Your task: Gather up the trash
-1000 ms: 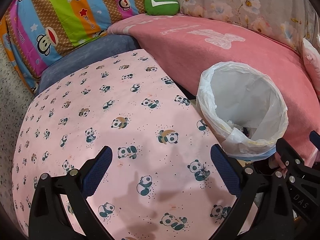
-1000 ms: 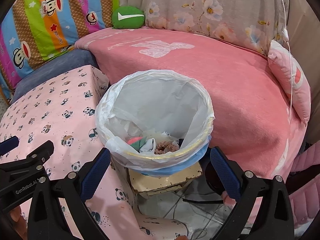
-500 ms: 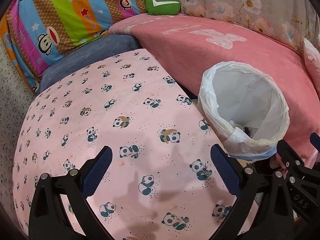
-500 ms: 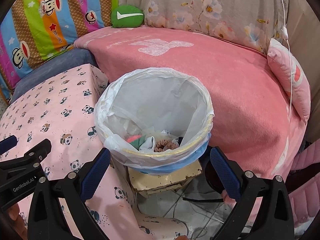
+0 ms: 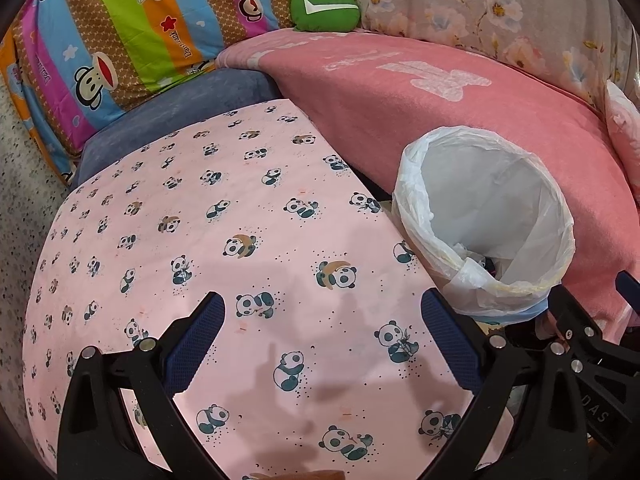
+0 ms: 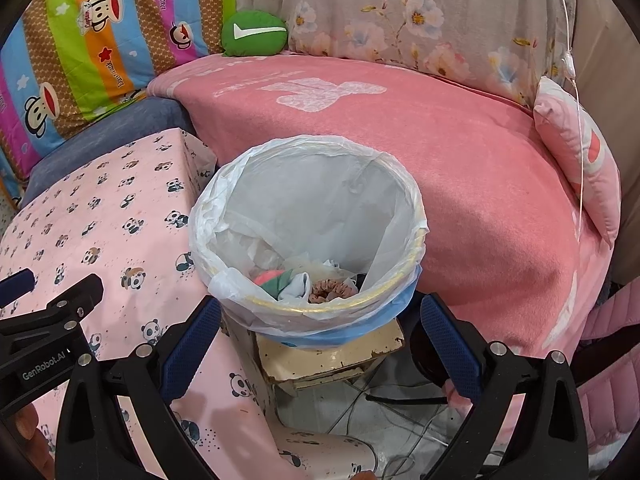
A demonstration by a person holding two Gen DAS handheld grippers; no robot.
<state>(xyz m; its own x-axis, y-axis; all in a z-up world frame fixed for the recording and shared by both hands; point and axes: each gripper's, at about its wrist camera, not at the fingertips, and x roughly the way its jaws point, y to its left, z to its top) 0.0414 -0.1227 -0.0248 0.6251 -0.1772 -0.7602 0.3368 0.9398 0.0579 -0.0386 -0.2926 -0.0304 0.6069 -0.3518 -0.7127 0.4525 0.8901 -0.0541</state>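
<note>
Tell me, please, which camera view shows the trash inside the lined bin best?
The right wrist view: it looks down into the bin, showing the trash at the bottom. The left wrist view sees the bin from the side; its near rim hides most of the contents.

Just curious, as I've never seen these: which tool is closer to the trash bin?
Right. The right tool hovers open just before the trash bin; the left tool is open over the panda cloth beside it.

Black gripper point(image 5: 322, 334) frames, blue textured pads point(image 5: 196, 342), silver screws, "GenRobot.AI" marking.
</note>
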